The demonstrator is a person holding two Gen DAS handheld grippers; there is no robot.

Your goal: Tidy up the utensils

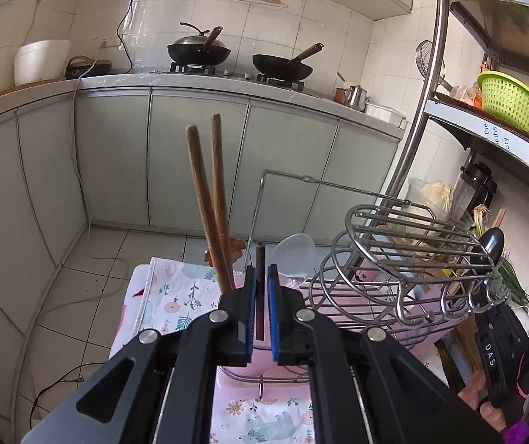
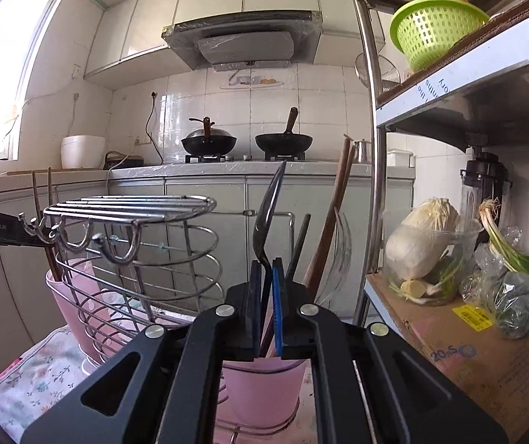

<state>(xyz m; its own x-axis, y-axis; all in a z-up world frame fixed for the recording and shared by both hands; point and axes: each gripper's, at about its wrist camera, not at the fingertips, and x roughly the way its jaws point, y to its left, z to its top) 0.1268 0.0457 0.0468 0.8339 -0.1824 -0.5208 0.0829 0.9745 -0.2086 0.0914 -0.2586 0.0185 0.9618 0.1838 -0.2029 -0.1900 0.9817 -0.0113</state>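
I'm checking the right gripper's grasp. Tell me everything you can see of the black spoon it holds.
The black spoon looks like dark, glossy plastic. Its thin handle is clamped between the blue pads of the right gripper, and its bowl rises upright above them, seen edge-on in the right wrist view. It stands over the pink cup, and its lower end is hidden behind the pads. The left wrist view shows its rounded bowl beyond the wire rack.
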